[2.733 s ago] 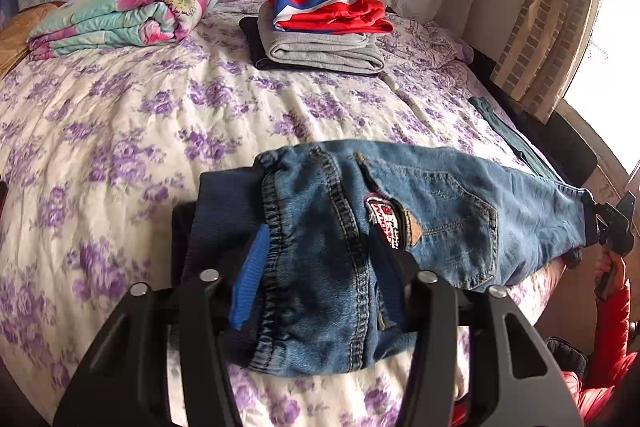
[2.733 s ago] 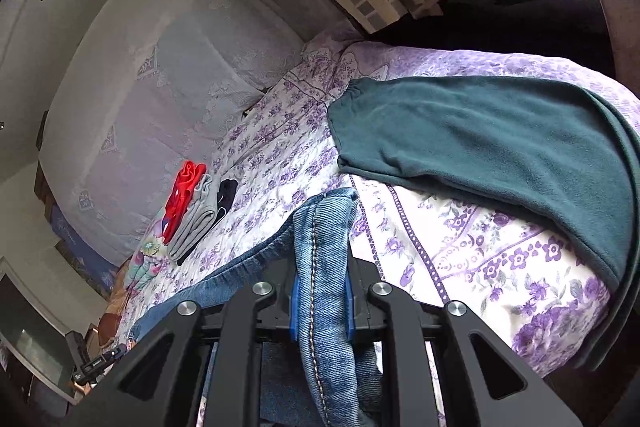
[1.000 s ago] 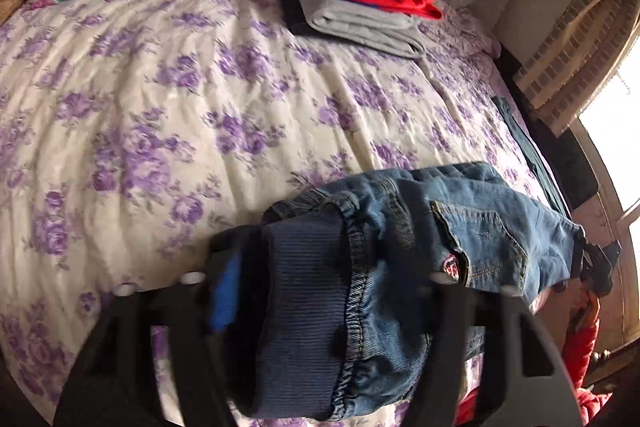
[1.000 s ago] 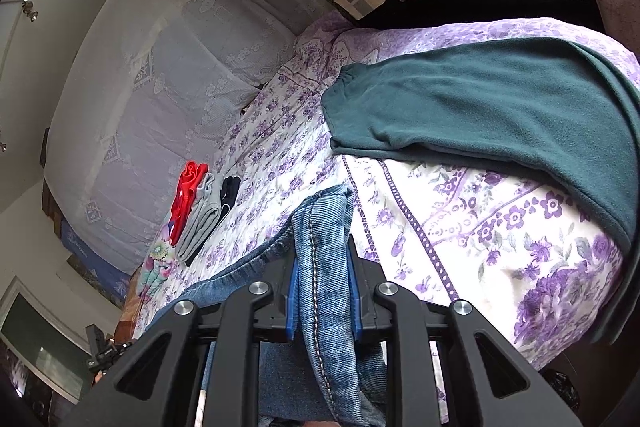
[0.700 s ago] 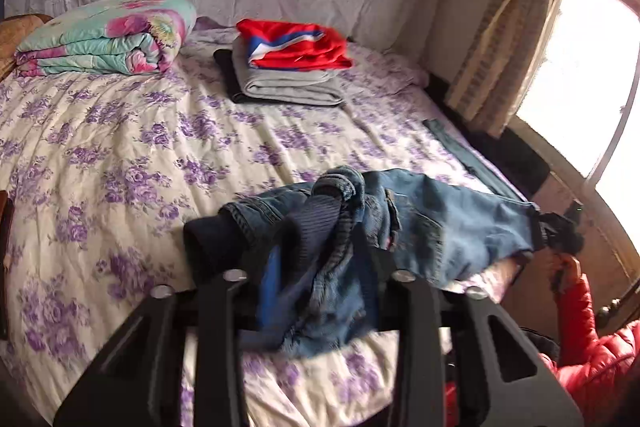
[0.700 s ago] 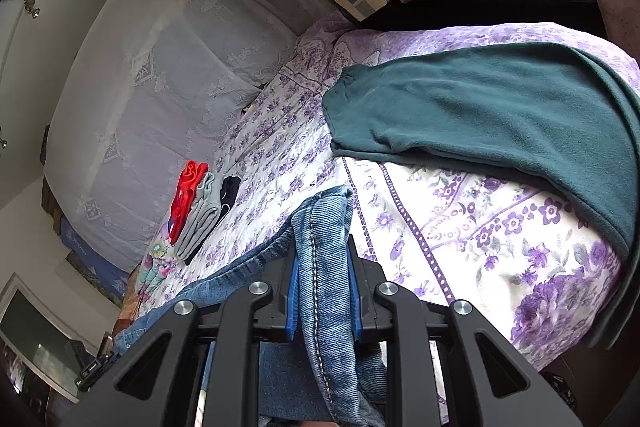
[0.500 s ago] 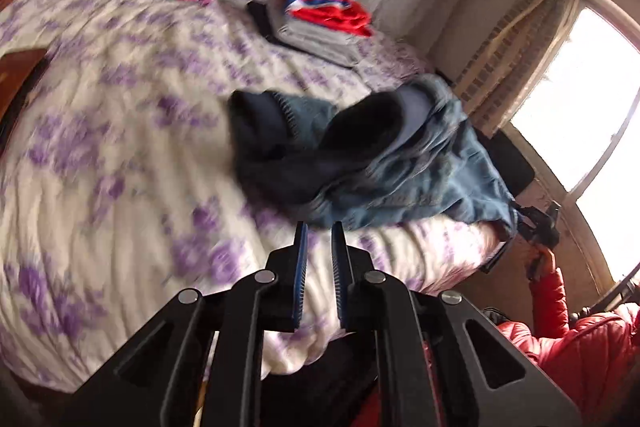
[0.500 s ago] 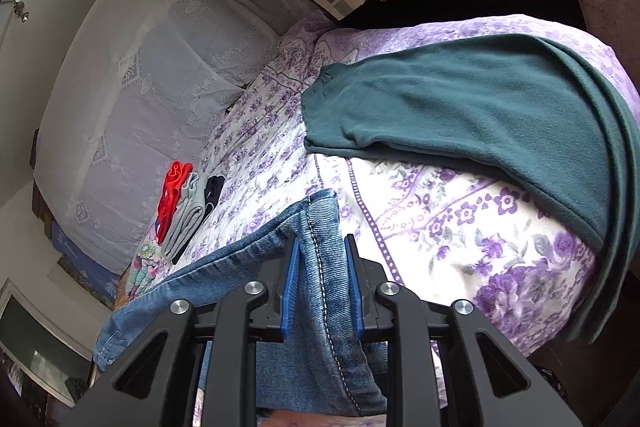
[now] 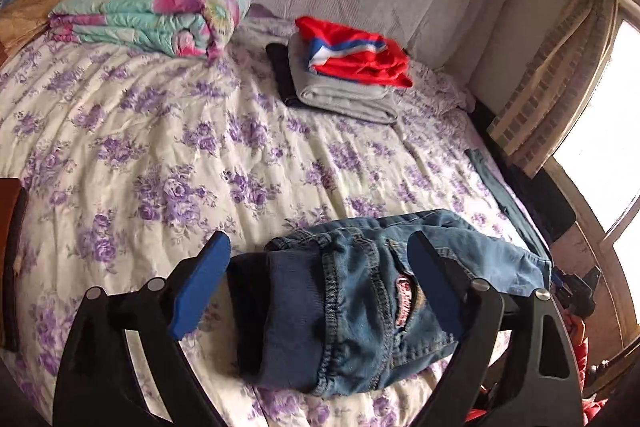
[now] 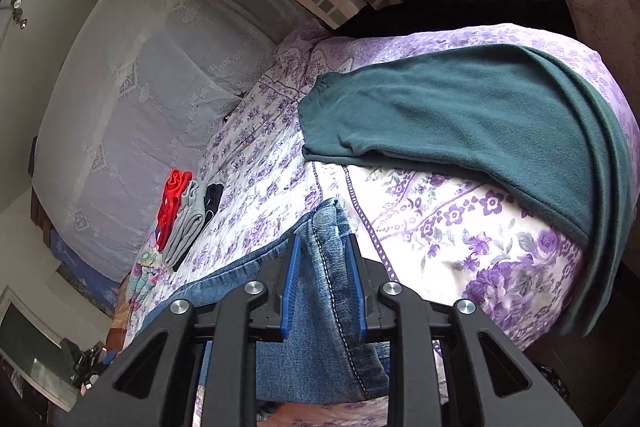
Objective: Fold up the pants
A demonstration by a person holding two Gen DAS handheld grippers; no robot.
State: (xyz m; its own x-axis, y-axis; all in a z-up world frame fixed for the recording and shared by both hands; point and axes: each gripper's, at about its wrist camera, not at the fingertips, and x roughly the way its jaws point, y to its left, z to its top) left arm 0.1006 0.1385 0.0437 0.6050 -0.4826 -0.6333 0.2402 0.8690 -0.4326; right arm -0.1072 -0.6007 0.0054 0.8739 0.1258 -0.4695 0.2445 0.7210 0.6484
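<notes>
Blue denim pants (image 9: 360, 307) with a dark knit waistband lie bunched on the near edge of the floral bed. My left gripper (image 9: 320, 287) is open, its blue pads wide apart on either side of the waistband end, not clamping it. In the right wrist view the pants' leg end (image 10: 324, 267) sits between the blue pads of my right gripper (image 10: 322, 255), which stands slightly apart around the hem; the denim stretches away to the left across the bed.
A stack of folded clothes, red on grey on black (image 9: 344, 71), sits at the back of the bed (image 9: 160, 147), next to a rolled floral quilt (image 9: 152, 15). A dark green fleece garment (image 10: 480, 123) lies over the bed's corner. A window and curtain are on the right.
My left gripper let go of the waistband, swung away, and came back open around it. The pants dropped onto the bed. My right gripper's pads have loosened slightly on the leg hem.
</notes>
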